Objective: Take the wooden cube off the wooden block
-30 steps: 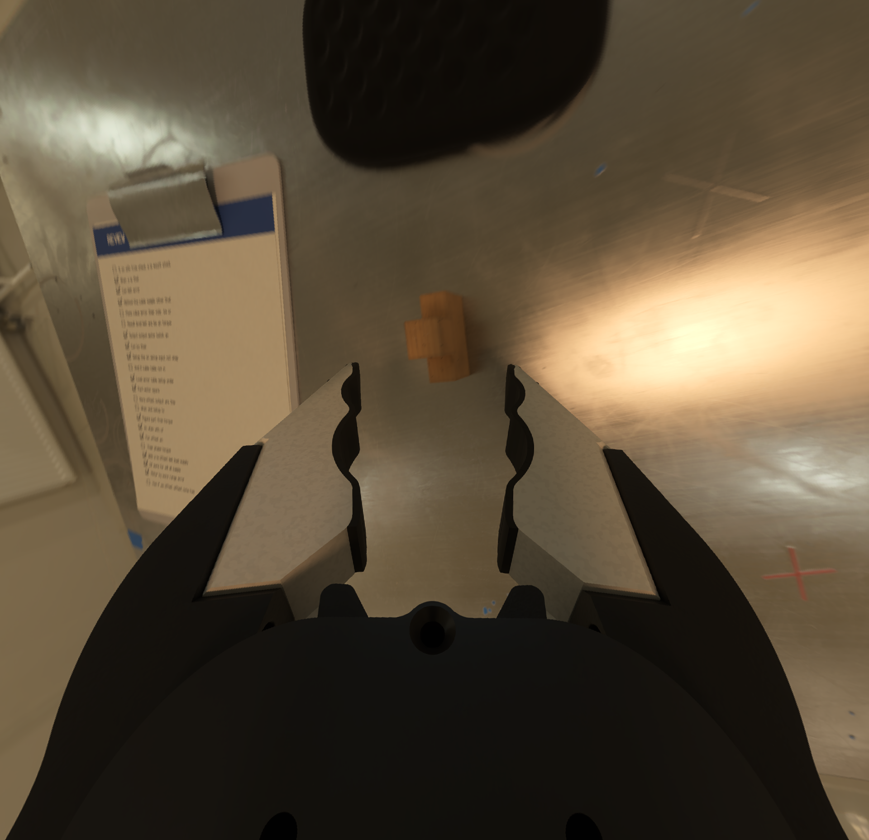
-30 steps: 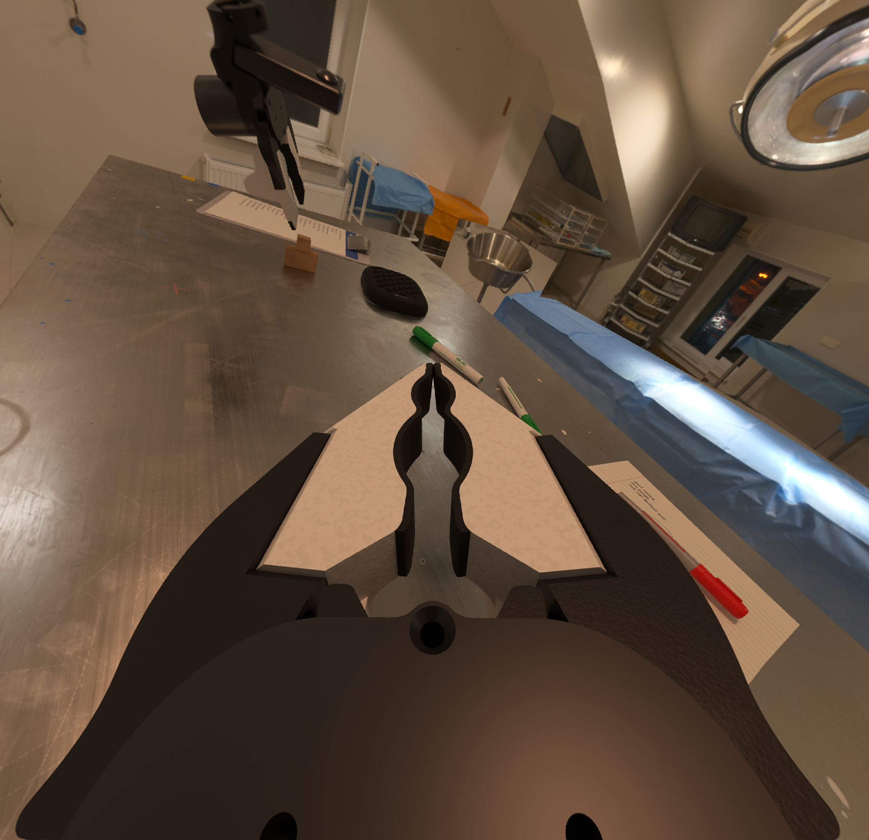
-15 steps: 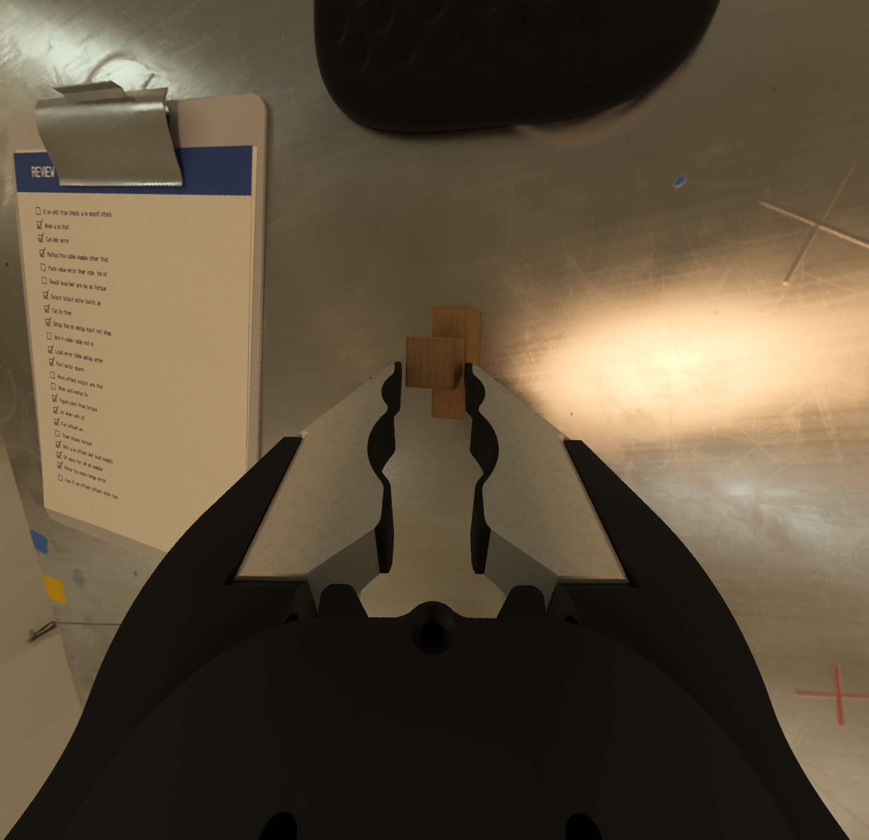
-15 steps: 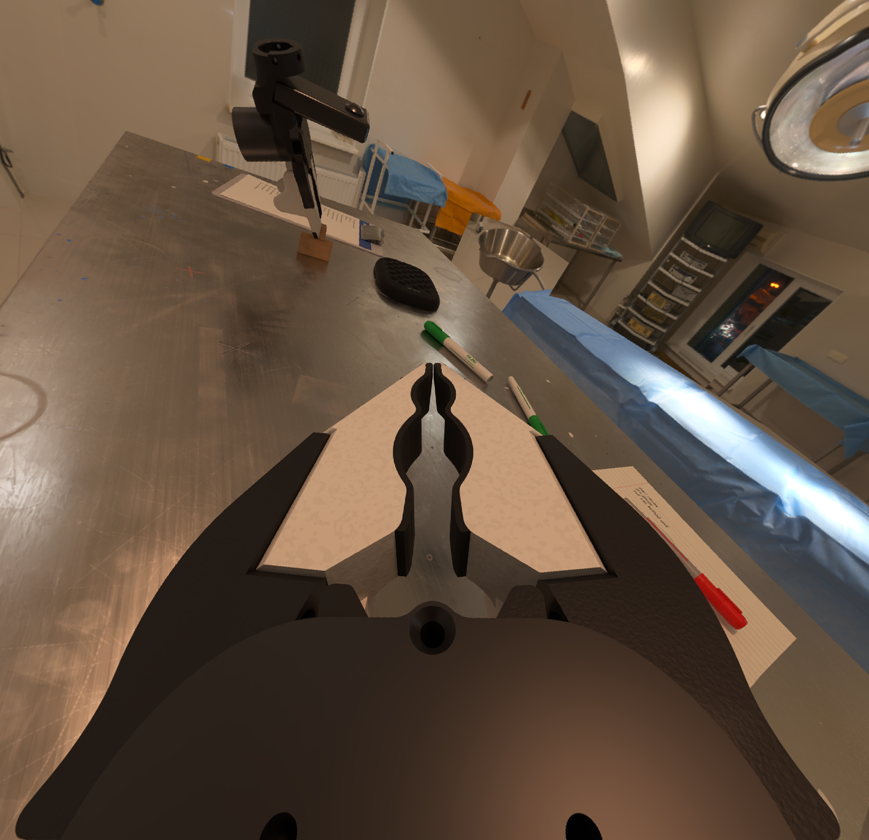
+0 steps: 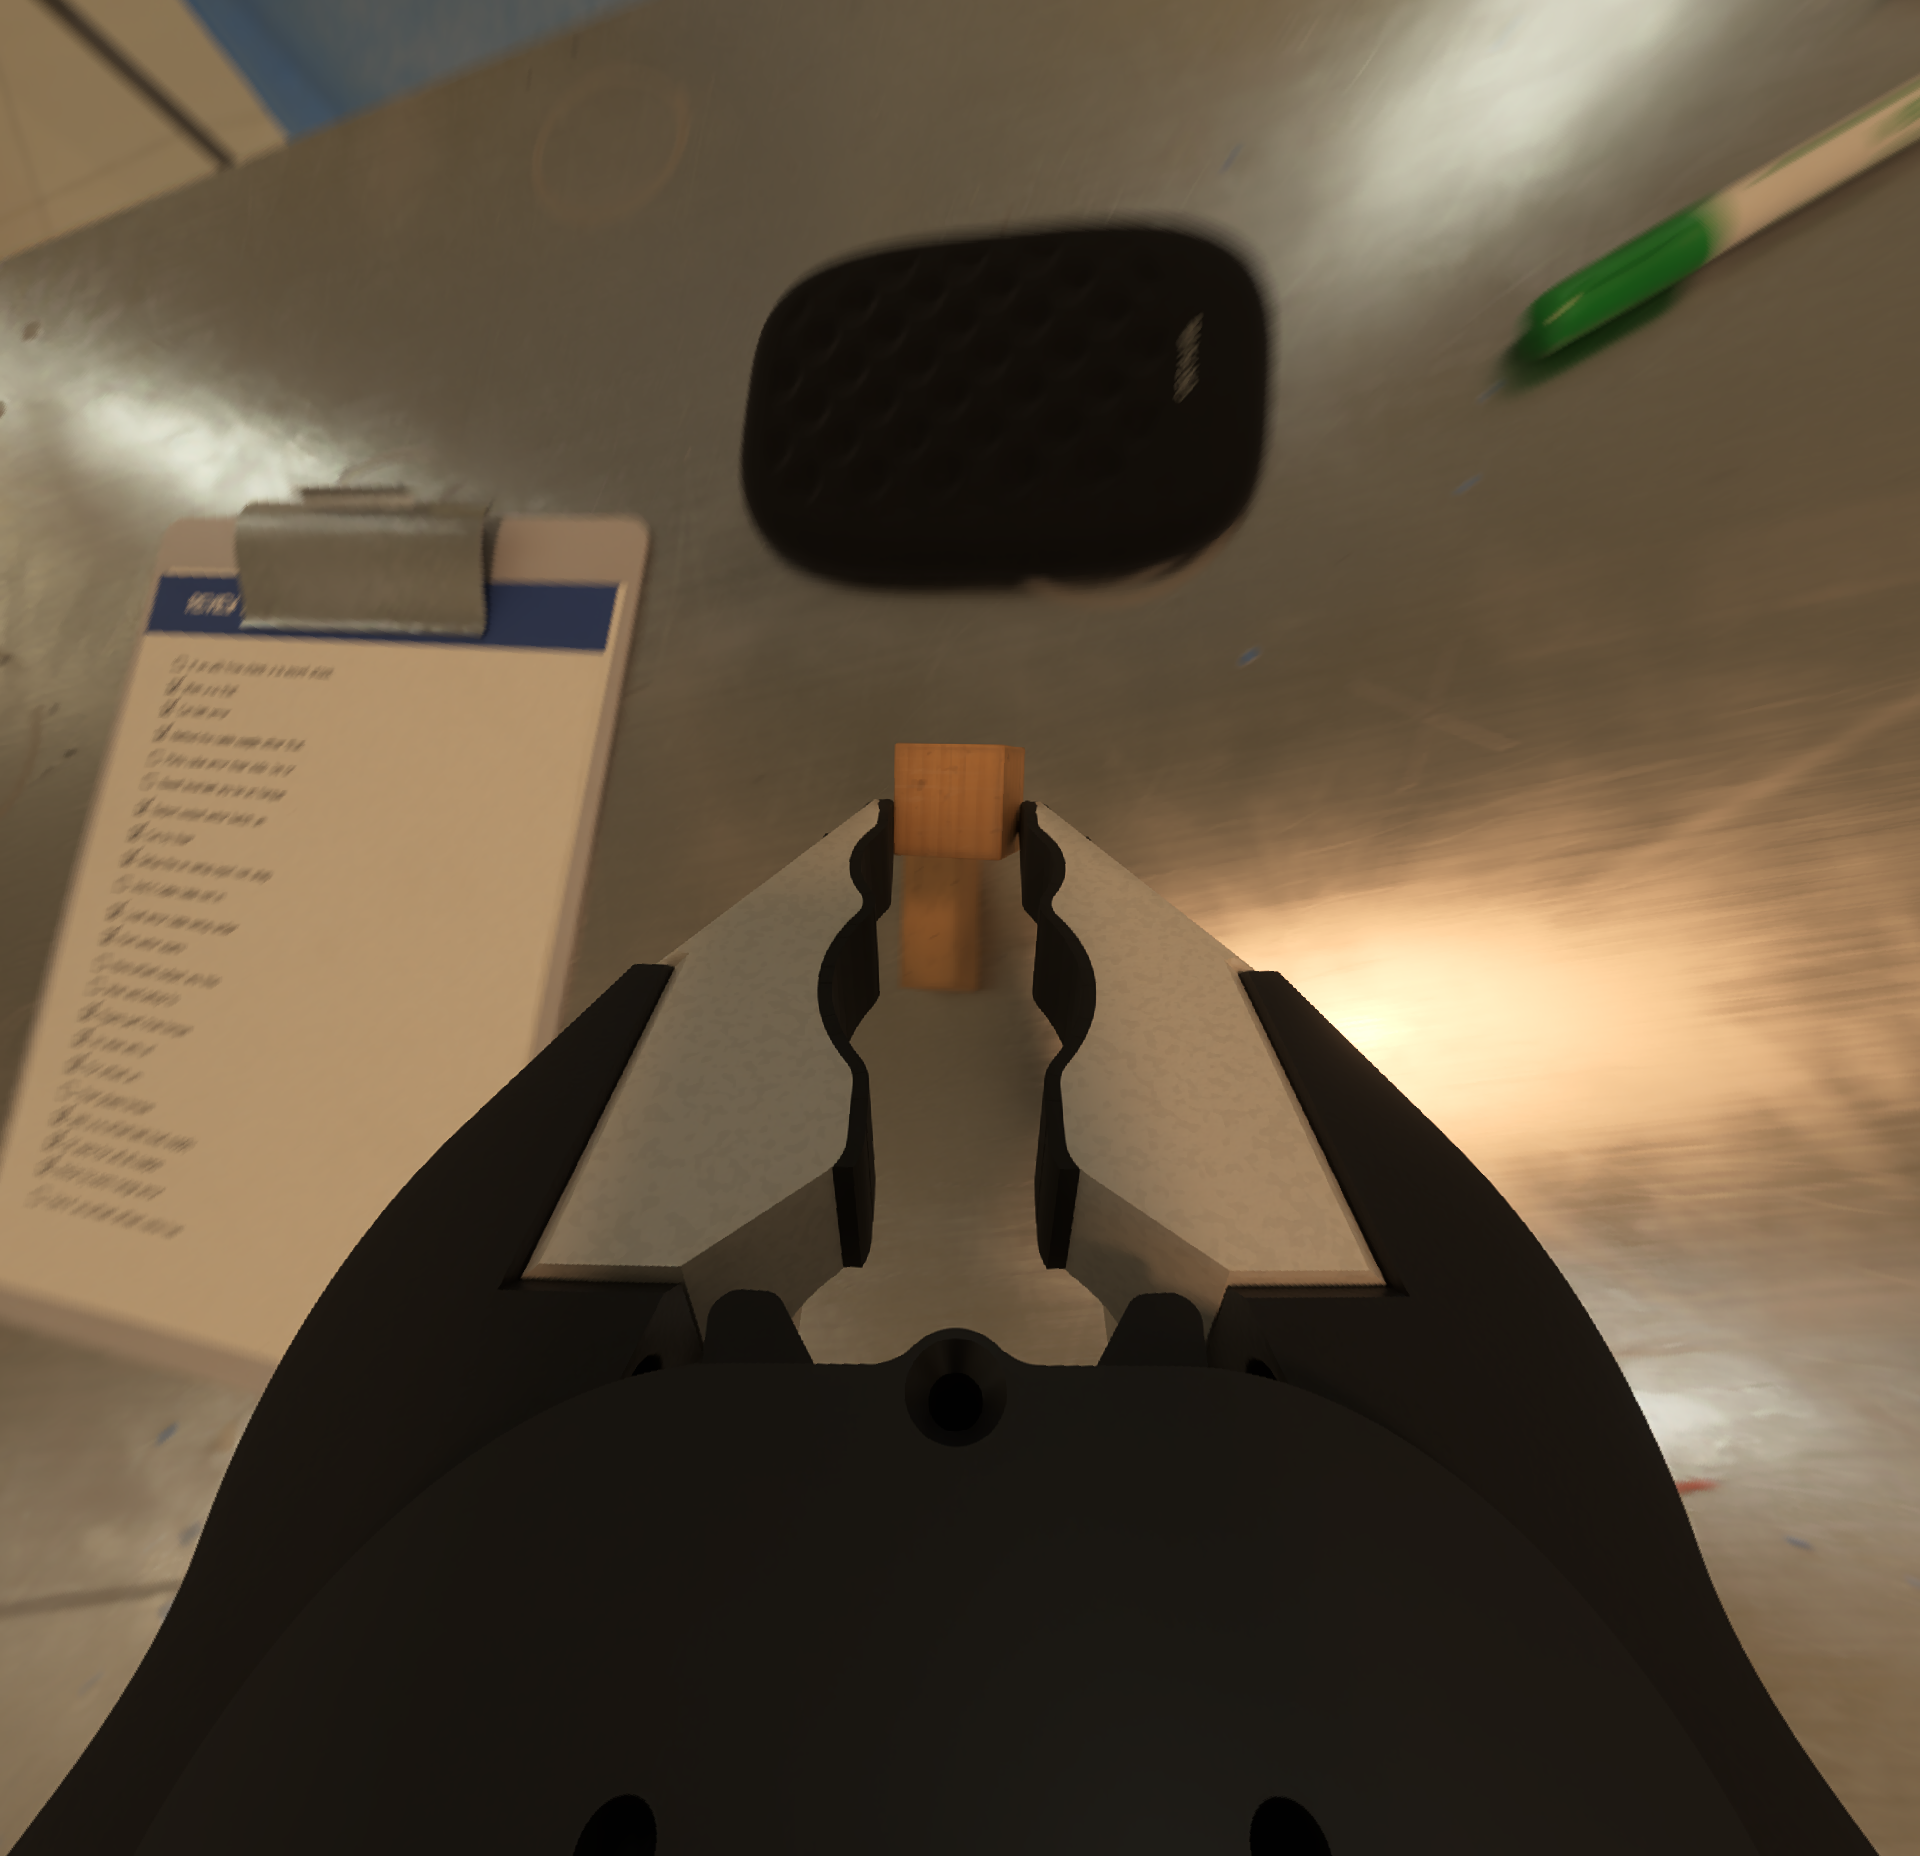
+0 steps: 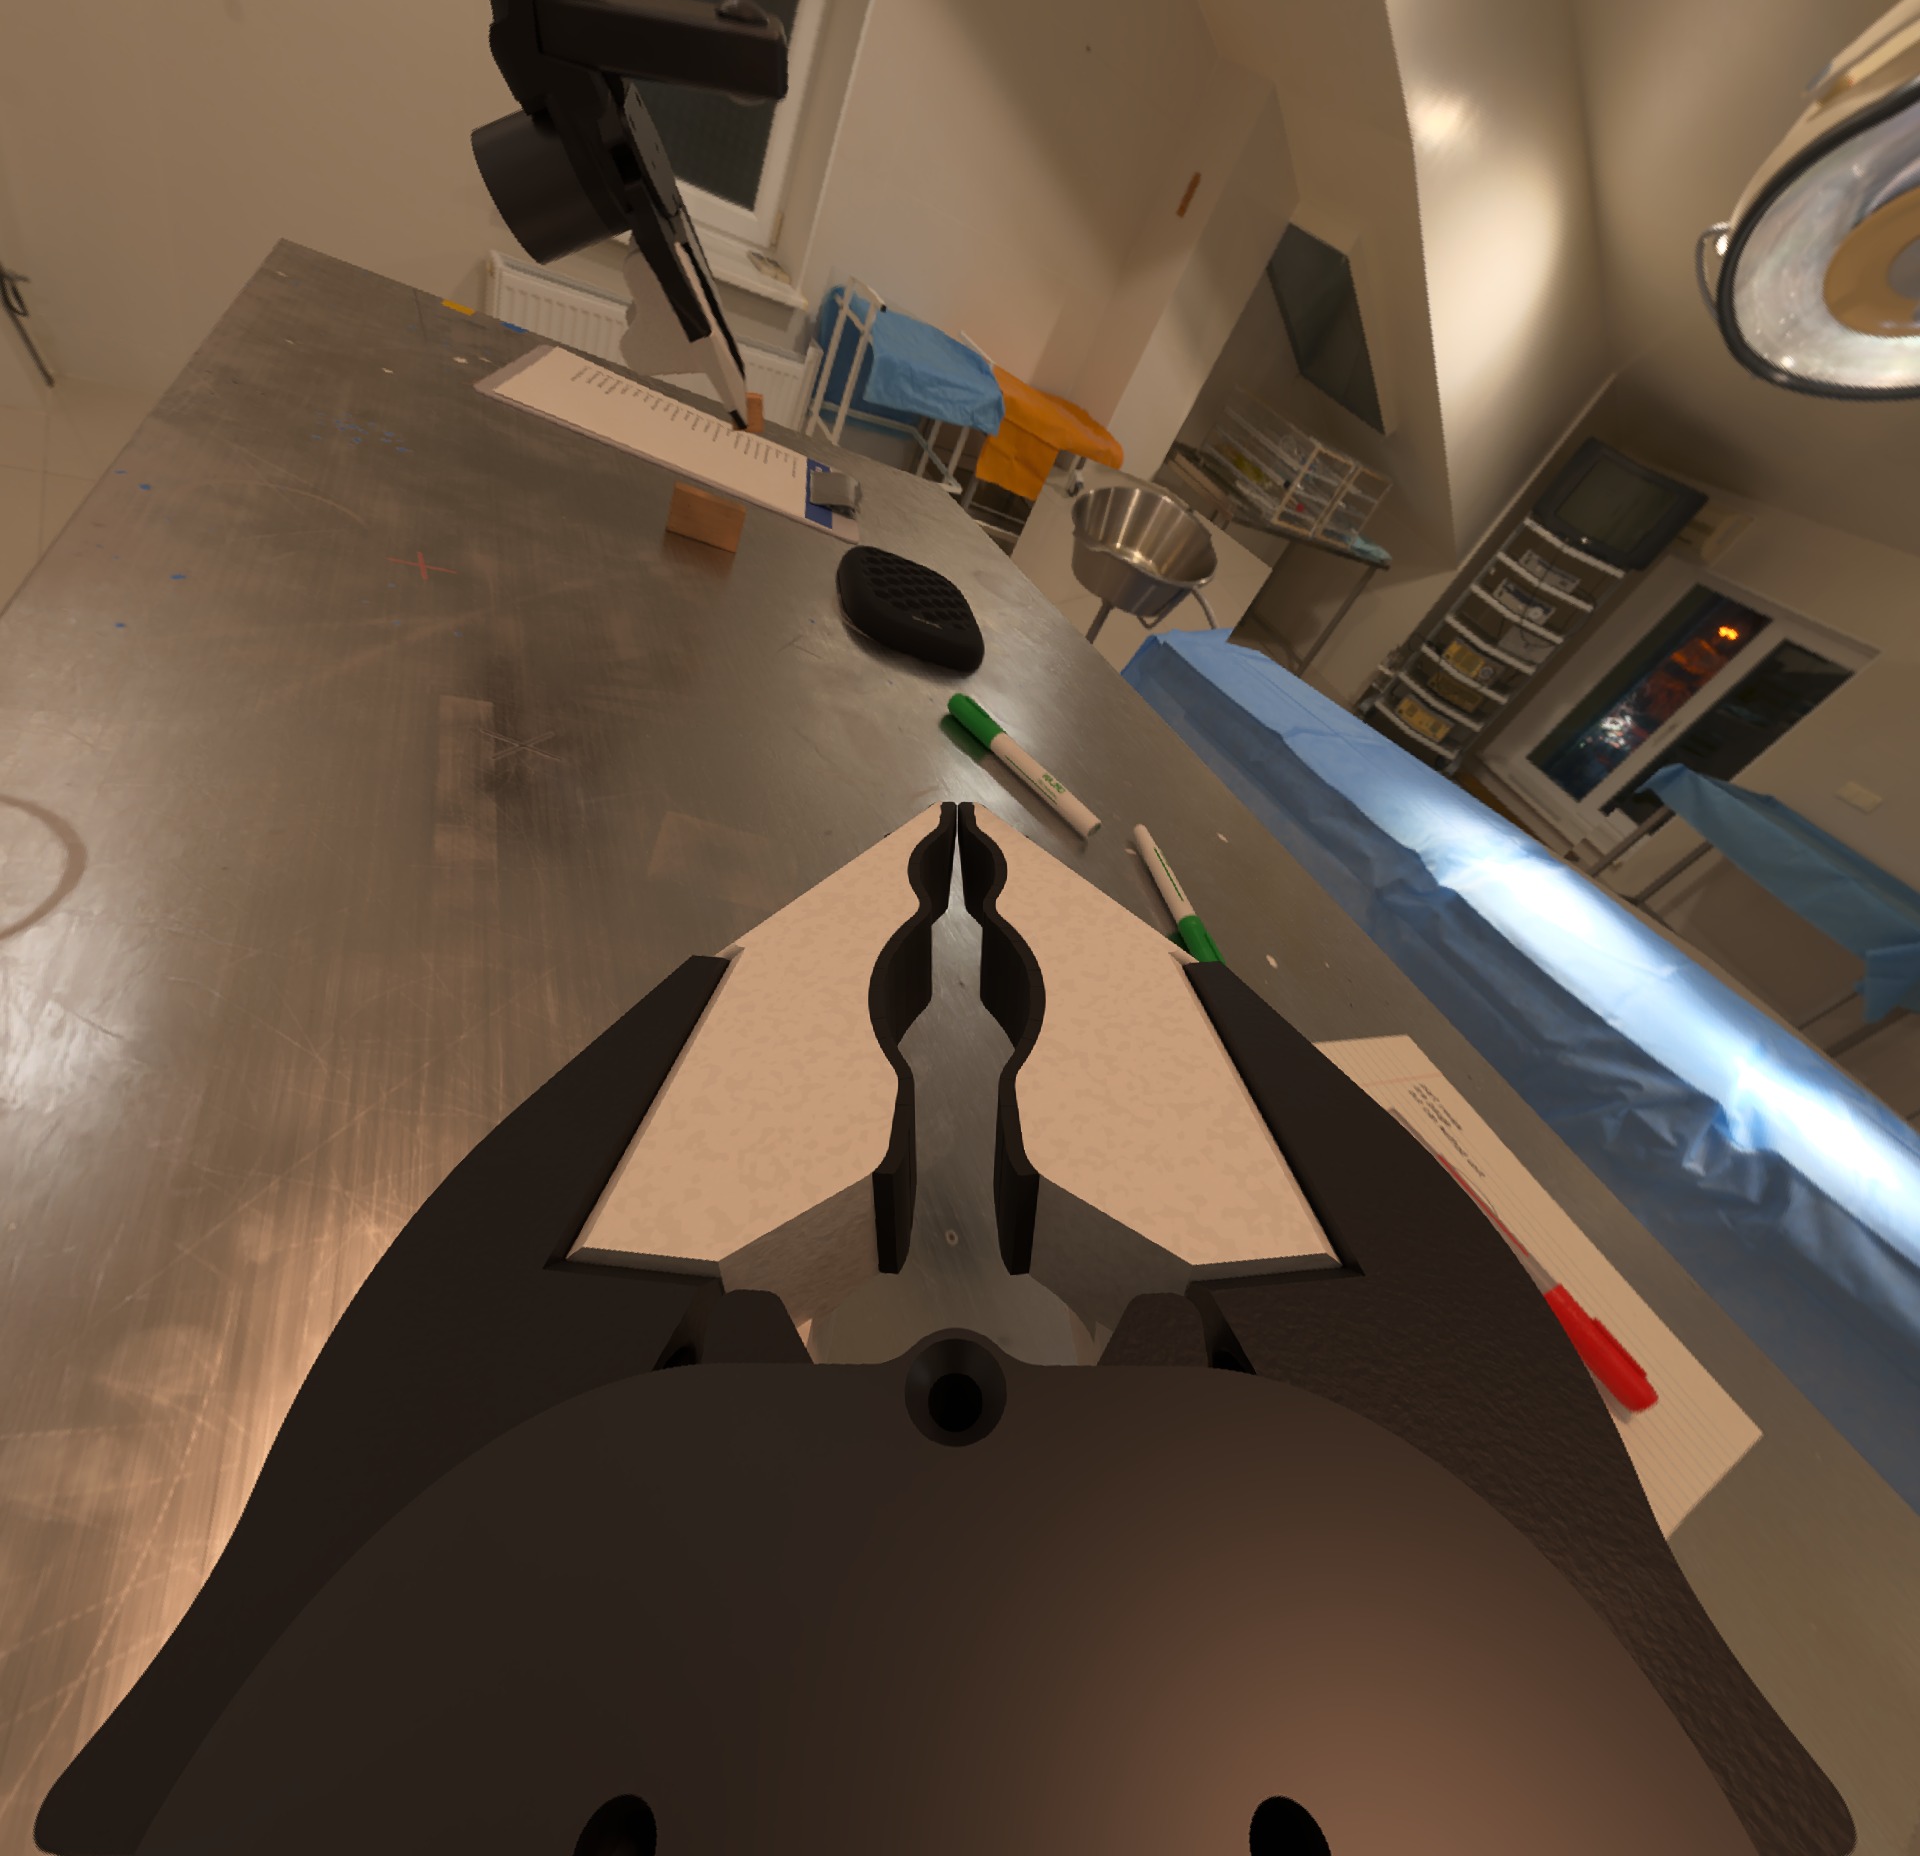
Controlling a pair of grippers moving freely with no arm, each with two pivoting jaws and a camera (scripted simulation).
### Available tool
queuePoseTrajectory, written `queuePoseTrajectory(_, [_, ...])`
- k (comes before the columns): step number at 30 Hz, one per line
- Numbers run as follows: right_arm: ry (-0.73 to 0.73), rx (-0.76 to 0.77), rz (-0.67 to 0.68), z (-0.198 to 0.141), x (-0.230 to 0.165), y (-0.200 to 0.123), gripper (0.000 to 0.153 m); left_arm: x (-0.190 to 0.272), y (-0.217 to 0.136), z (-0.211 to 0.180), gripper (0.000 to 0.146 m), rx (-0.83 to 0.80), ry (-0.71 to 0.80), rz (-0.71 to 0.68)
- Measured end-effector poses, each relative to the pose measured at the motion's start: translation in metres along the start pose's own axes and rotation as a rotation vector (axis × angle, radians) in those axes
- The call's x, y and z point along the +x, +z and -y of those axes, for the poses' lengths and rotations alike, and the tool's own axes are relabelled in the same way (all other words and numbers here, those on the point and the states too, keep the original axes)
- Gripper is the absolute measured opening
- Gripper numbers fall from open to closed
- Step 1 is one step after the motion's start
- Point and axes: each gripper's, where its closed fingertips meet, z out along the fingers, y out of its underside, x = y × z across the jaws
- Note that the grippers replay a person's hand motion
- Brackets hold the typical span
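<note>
Left gripper (image 5: 954, 819) pinches small light wooden cube (image 5: 951, 800) between fingertips, up in air, clear of grey metal desk (image 6: 312, 767). Long wooden block (image 6: 705, 519) lies flat on desk below, just beside white clipboard with paper (image 6: 665, 424) near far edge. Black oval bumpy pad (image 6: 910, 609) sits near block, toward right edge. Green-capped marker (image 6: 1018, 762) lies past pad, close to right edge. Right gripper (image 6: 956, 819) hangs over desk, fingers pressed together, holding nothing.
</note>
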Motion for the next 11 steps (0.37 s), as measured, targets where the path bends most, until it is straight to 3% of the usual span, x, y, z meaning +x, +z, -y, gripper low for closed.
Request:
queuePoseTrajectory(6, [-0.126,-0.047,0.021,0.015,-0.020,0.023,0.007,0.039,-0.058,0.039,0.024,0.260,-0.039,-0.177])
queuePoseTrajectory(11, [-0.232,-0.109,0.088,0.014,-0.042,0.044,0.008,0.055,-0.062,0.011,0.024,0.121,0.064,-0.155])
